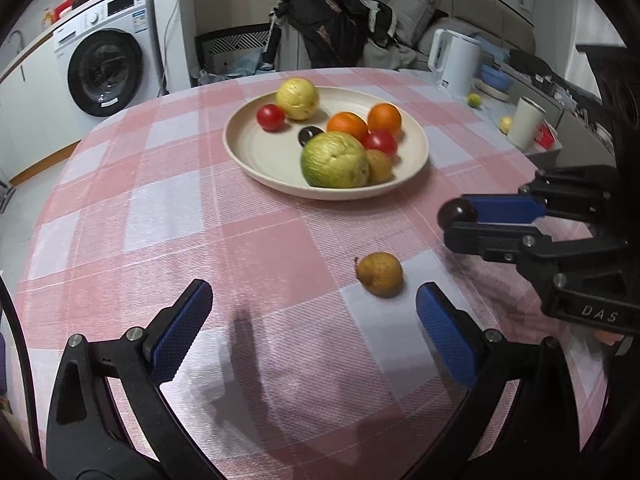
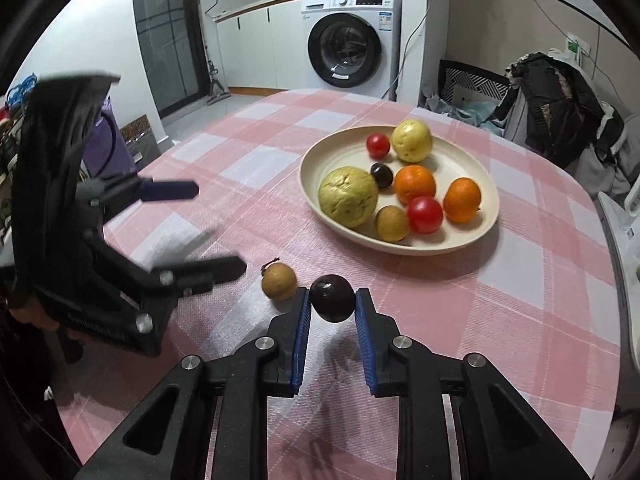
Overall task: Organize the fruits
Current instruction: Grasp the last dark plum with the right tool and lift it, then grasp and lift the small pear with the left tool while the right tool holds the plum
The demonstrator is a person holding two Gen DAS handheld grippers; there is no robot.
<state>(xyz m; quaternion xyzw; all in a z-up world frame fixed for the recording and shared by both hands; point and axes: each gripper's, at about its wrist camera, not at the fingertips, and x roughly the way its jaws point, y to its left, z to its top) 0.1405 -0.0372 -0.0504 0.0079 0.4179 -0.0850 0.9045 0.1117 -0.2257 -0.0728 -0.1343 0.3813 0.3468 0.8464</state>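
Above checked cloth [image 2: 460,300]: right gripper [image 2: 333,304] clamps dark plum [image 2: 333,298] (lifted); left gripper [image 1: 314,300] wide, empty.

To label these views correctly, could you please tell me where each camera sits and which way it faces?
Left wrist: on the left hand-held gripper, open, looking down across the checked table at the plate; the right hand-held gripper shows at right.
Right wrist: on the right hand-held gripper, shut on a dark plum, facing the washing machine.
Shared: plate, brown fruit, plum.
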